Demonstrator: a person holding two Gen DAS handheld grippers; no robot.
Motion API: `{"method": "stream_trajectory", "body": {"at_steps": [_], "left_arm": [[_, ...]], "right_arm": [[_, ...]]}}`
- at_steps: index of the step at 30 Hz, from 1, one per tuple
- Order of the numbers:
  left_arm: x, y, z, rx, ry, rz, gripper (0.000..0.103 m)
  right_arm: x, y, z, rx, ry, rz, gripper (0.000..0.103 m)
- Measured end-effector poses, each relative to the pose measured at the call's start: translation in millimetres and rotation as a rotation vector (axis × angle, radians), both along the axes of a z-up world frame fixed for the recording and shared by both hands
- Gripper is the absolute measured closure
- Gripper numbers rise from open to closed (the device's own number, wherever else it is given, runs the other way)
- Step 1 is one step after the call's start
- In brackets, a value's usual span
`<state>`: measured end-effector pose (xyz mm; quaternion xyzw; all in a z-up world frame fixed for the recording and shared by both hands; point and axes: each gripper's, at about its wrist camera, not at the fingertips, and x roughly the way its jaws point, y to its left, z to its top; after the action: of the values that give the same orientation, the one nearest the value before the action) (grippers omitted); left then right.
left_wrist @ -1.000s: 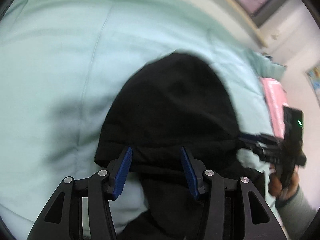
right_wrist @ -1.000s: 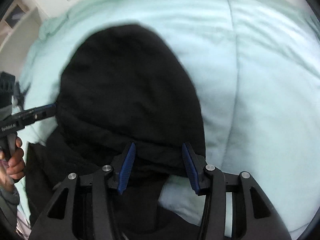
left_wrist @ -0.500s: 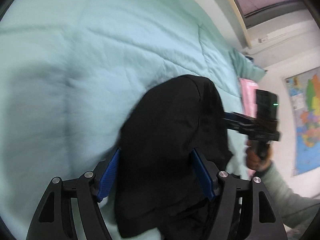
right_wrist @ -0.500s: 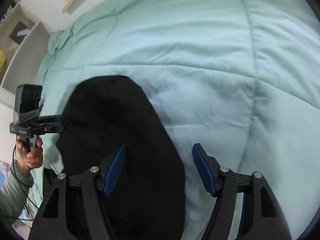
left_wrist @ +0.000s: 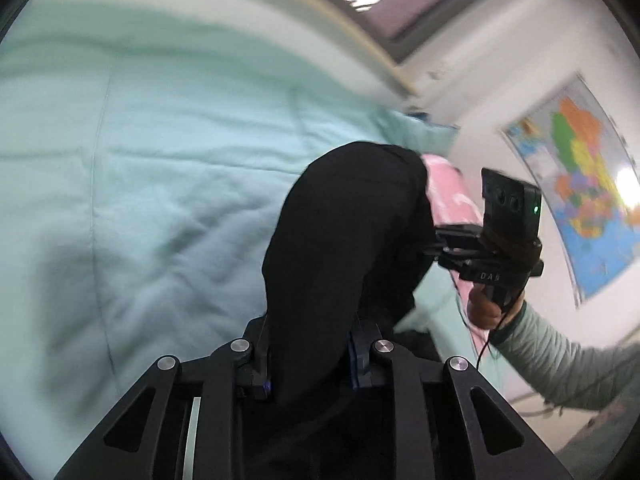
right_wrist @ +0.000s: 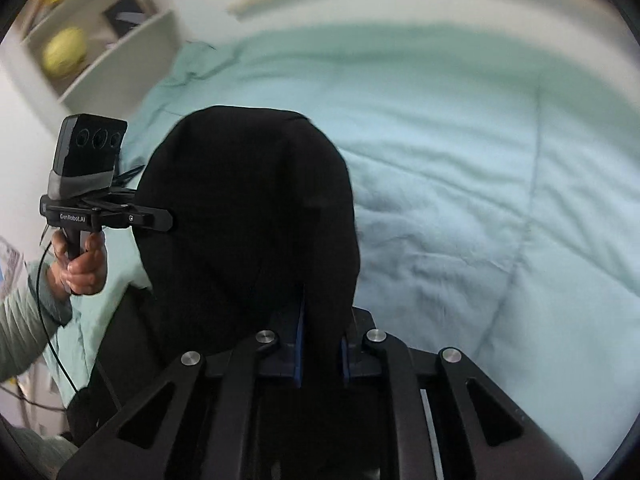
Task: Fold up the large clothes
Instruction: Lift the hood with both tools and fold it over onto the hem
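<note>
Both jaws were clamped on the black garment (right_wrist: 248, 216), lifted mid-frame over the quilt (right_wrist: 480, 184): left gripper (left_wrist: 308, 356), right gripper (right_wrist: 320, 344); you did best keeping them level.

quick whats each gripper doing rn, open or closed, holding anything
Left gripper: closed on the black garment.
Right gripper: closed on the same black garment, lifted above the green comforter.

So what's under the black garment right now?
Mint quilt spreads out behind and around the black garment, which both jaws pinch. A pink item peeks out behind it. Whatever lies directly beneath is covered.
</note>
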<state>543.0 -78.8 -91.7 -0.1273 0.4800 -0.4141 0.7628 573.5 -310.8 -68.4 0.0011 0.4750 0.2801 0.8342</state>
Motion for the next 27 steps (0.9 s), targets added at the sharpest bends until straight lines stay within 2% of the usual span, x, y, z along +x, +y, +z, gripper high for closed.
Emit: {"method": "stream_trajectory", "body": {"at_steps": [2,5,8,13,17,20,24,27], "left_arm": [[-40.2,-0.3,29.7,0.020,-0.055,-0.022,0.078],[-104.9,1.2,68.6,0.030,-0.127,-0.051,0.078],[-163.7,9.4,94.1,0.054,-0.187,-0.073,0.078],[-254.5,16.4,105.6,0.123,-0.277,-0.104,0.078],[-304.5,22.8,77.8,0.185,-0.340,-0.096,0.078],[-331.9,26.9,37.7,0.217,-0.380,-0.083,0.078],[-362.3,26.2,-23.4,0.276,-0.372,-0.098,0.078],[-383.6,28.4,-51.6,0.315,-0.370,-0.108,0.075]], "right_arm": [[-42.0,7.4,28.3,-0.025,-0.062,0.003,0.087],[-125.9,23.8,70.2,-0.080,-0.163,0.001,0.087],[-197.4,29.5,95.5,-0.106,-0.228,-0.014,0.087],[-291.7,52.1,101.2,-0.207,-0.325,-0.033,0.087],[-334.5,63.4,71.5,-0.255,-0.372,-0.048,0.087],[-363.7,69.5,35.0,-0.301,-0.431,-0.058,0.087],[-398.9,79.8,-13.4,-0.327,-0.435,-0.036,0.087],[-430.9,84.3,-47.7,-0.362,-0.420,-0.008,0.087]]}}
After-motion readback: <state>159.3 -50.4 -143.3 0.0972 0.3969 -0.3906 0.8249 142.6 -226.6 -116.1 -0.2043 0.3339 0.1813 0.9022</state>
